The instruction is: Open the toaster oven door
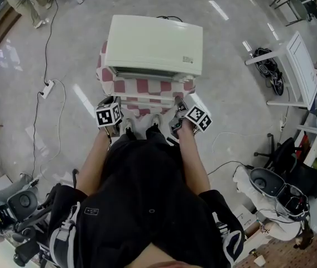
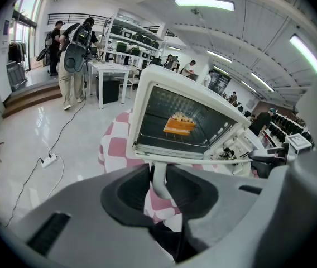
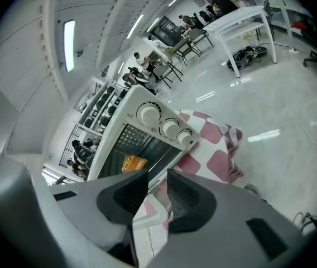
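L fingers (image 2: 129,191) grip 1 handle (image 2: 158,184), 1 oven (image 2: 147,96)

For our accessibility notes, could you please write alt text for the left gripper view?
The left gripper clamps the white door handle of a toaster oven on a checked cloth, orange food visible inside; people stand in the room behind.

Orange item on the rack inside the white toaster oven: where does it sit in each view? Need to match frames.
Head view: not in it; the white toaster oven shows only its top.
Left gripper view: orange item just right of centre, inside the oven.
Right gripper view: lower left of centre, inside the oven.
Shared landmark: the pink-and-white checked cloth under the oven.
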Action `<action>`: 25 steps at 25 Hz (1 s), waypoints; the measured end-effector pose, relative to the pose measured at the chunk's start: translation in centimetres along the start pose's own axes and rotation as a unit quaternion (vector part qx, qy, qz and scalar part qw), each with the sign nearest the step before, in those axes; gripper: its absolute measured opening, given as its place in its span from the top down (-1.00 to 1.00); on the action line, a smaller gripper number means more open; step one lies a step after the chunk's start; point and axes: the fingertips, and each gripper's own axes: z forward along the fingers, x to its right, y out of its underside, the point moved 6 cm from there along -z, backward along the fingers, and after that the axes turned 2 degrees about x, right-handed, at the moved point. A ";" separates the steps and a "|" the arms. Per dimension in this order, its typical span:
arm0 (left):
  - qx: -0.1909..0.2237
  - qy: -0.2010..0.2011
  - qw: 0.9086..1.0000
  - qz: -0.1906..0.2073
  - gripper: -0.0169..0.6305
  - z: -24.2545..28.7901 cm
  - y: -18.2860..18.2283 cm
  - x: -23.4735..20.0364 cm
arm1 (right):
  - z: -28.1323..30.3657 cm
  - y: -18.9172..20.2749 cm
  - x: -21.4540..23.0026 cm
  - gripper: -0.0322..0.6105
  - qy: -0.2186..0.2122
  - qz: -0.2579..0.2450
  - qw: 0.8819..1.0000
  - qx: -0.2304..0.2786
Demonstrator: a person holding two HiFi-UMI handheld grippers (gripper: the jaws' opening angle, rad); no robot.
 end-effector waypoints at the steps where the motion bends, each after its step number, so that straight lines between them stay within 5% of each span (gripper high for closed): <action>1: -0.002 0.001 1.000 -0.001 0.65 0.1 0.1 -0.1 | 0.0 0.1 0.1 0.52 0.000 0.001 1.000 -0.001; 6: -0.011 0.018 1.000 -0.016 0.64 -0.1 0.6 -0.1 | -0.2 0.5 0.5 0.54 -0.005 0.000 1.000 -0.007; 9: 0.005 0.062 0.996 -0.066 0.56 -1.3 0.4 -0.3 | -0.4 0.6 0.6 0.54 -0.007 0.000 1.000 -0.009; 13: 0.052 0.112 0.969 -0.213 0.21 -2.9 0.4 -1.9 | -0.7 0.9 0.9 0.55 -0.006 -0.003 1.000 -0.013; 16: 0.076 0.118 0.950 -0.278 0.20 -2.8 -0.5 -3.5 | -0.8 1.2 1.2 0.56 -0.002 -0.005 1.000 -0.019; 23: 0.019 0.118 0.958 -0.262 0.22 -0.4 -0.3 -4.3 | -0.9 1.7 1.6 0.57 0.000 -0.006 1.000 -0.028; 25: 0.010 0.121 0.958 -0.259 0.36 -0.2 0.0 -4.0 | -0.8 1.7 1.7 0.57 0.001 -0.009 0.999 -0.034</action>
